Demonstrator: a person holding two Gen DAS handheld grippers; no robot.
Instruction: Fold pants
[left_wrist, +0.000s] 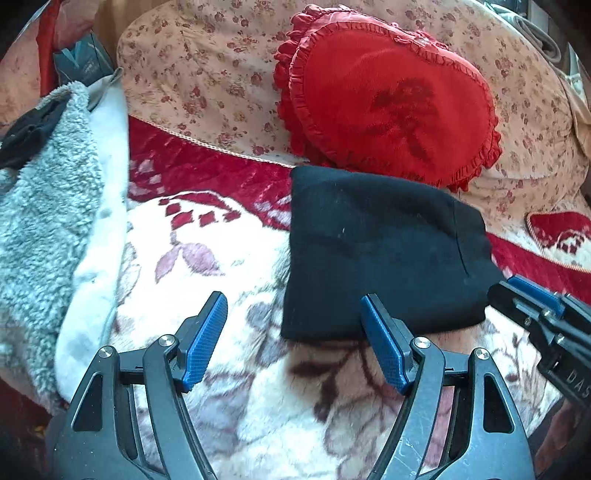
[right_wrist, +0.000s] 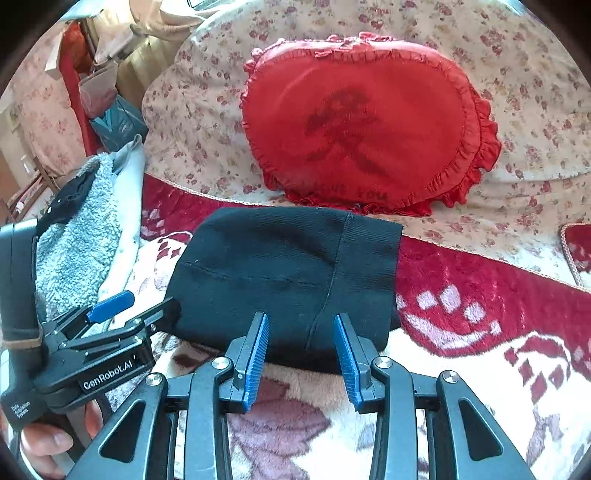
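The black pants (left_wrist: 380, 251) lie folded into a compact rectangle on the floral blanket, also in the right wrist view (right_wrist: 288, 280). My left gripper (left_wrist: 293, 314) is open and empty, just in front of the bundle's near left corner; it shows from the side in the right wrist view (right_wrist: 140, 306). My right gripper (right_wrist: 301, 321) is open and empty, its fingertips at the bundle's near edge; it shows at the right edge of the left wrist view (left_wrist: 517, 291).
A red heart-shaped pillow (left_wrist: 391, 99) leans on a floral cushion (left_wrist: 207, 74) right behind the pants. A grey fleece garment (left_wrist: 48, 206) and a white cloth (left_wrist: 103, 192) are piled to the left. The white and red blanket (left_wrist: 258, 398) covers the near surface.
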